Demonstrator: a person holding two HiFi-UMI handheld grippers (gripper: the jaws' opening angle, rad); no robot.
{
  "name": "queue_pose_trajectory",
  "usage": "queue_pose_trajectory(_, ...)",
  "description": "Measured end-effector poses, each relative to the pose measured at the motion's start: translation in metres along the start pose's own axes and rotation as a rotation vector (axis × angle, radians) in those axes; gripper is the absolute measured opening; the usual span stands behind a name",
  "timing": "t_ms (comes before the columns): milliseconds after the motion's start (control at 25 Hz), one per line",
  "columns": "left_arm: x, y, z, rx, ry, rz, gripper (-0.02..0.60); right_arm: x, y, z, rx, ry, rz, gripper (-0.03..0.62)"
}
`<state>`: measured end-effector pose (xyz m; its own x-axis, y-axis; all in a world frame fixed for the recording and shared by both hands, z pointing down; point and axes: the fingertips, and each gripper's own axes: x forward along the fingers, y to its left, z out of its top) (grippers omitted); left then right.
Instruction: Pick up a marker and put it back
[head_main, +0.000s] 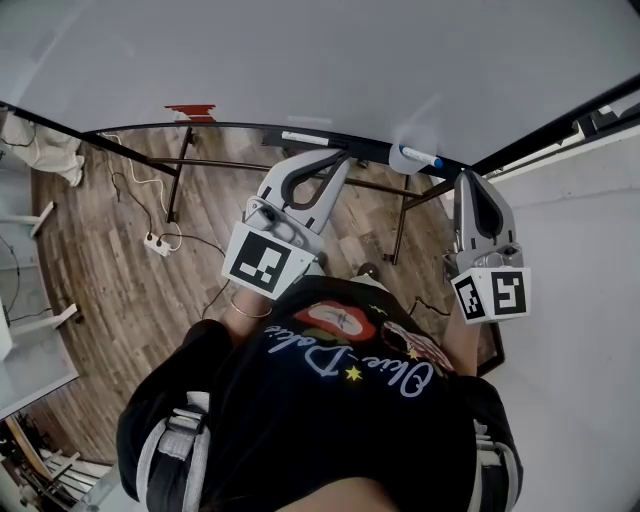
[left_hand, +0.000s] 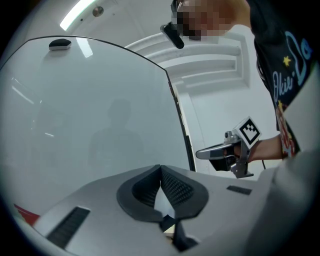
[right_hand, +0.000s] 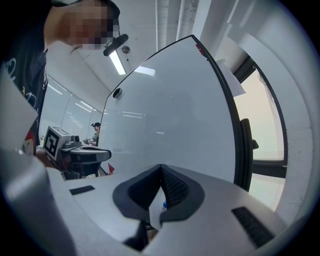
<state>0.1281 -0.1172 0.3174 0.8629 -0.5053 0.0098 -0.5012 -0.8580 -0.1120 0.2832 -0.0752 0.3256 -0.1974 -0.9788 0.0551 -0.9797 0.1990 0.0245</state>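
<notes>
Right tool (right_hand: 160, 169): jaws together, empty | left tool (left_hand: 160, 169): together, empty | marker (head_main: 421, 156) lying on whiteboard ledge (head_main: 230, 127)

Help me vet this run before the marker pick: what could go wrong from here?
1. The right gripper hangs near the marker with its jaws shut. Approaching like that would likely shove the marker along or off the whiteboard ledge rather than grasp it.
2. The marker lies against a pale round object on the ledge; jaws closing there might catch that too.
</notes>
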Motion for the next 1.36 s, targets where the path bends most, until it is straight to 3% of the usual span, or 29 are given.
queue_pose_trajectory(1360, -0.001, -0.001, 0.003, 0.008, 0.002, -0.006, 0.005, -0.003, 0.003, 0.012, -0.033, -0.019, -0.01, 0.0)
